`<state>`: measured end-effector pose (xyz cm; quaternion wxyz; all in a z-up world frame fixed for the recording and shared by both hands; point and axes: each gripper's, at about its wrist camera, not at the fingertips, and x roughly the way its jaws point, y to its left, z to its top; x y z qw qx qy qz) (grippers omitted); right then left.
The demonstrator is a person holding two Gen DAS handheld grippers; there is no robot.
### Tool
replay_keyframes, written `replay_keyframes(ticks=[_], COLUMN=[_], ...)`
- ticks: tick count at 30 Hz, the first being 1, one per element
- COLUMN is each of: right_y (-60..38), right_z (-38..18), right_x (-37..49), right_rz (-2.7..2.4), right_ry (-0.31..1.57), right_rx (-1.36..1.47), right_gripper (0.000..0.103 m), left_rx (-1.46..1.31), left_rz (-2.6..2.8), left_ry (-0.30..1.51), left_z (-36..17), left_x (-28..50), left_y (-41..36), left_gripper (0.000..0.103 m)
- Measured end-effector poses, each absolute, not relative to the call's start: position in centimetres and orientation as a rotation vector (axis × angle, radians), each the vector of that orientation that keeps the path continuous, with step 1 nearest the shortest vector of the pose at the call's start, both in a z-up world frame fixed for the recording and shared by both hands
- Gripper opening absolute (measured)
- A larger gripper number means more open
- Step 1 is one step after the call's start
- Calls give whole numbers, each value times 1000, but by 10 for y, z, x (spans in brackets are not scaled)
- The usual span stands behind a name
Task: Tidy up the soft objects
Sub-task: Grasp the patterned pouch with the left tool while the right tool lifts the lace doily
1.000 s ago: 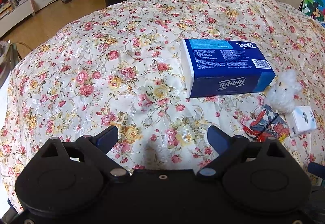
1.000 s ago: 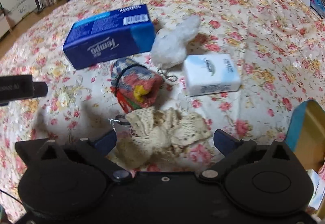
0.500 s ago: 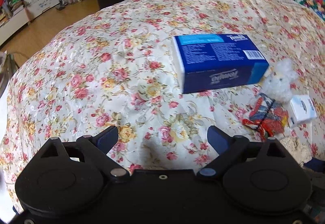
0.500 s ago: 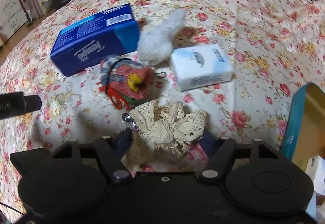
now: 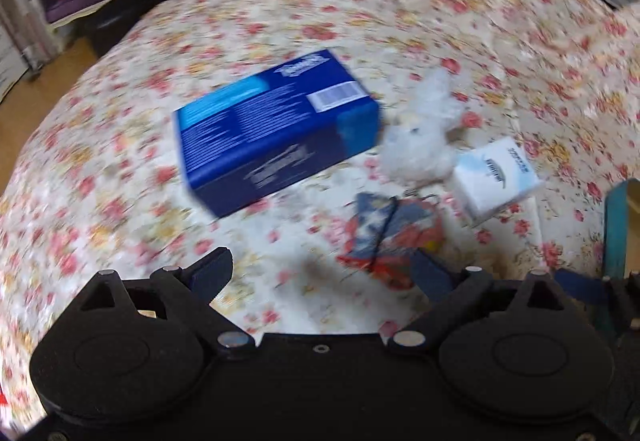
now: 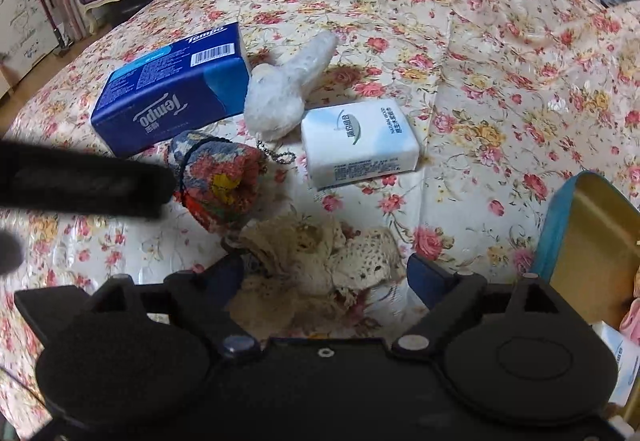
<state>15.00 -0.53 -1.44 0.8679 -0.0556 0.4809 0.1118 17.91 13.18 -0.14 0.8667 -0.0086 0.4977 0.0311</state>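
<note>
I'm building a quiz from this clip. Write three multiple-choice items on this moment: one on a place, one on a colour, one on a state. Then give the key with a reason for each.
1. Where does the white plush toy lie?
A. Between the blue tissue box and the white tissue pack
B. Inside the teal tin
C. On top of the blue tissue box

2. What colour is the crochet lace piece?
A. Purple
B. Cream
C. Black

3. What state is the right gripper in?
A. Far from every object
B. Clamped on the white tissue pack
C. Fingers on either side of the crochet lace piece, bunched between them

Key: A, the right wrist view shows the toy on the floral cover with the box at its left and the pack at its right. B, its threads are pale cream. C, the lace fills the gap between the fingers.
</note>
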Motion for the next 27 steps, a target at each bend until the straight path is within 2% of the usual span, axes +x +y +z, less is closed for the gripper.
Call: replay_keyframes(ticks=[6, 12, 20, 27], right_y=[-5, 1, 5, 9], right_z=[-23, -34, -34, -36], right_x=[152, 162, 157, 159], right_rz=[248, 251, 255, 247], right_ry=[1026, 1055, 1040, 1032], right_rx=[-124, -129, -149, -136], right_gripper=[102, 103, 103, 103], left_rx=[17, -28, -45, 0], left_rz=[-4, -52, -46, -14], left_ry=[1144, 1179, 1106, 1191], left_z=[-23, -30, -14, -35], left_x=[209, 219, 212, 225], left_y=[115, 113, 117, 113], left_gripper=[96, 95, 94, 94])
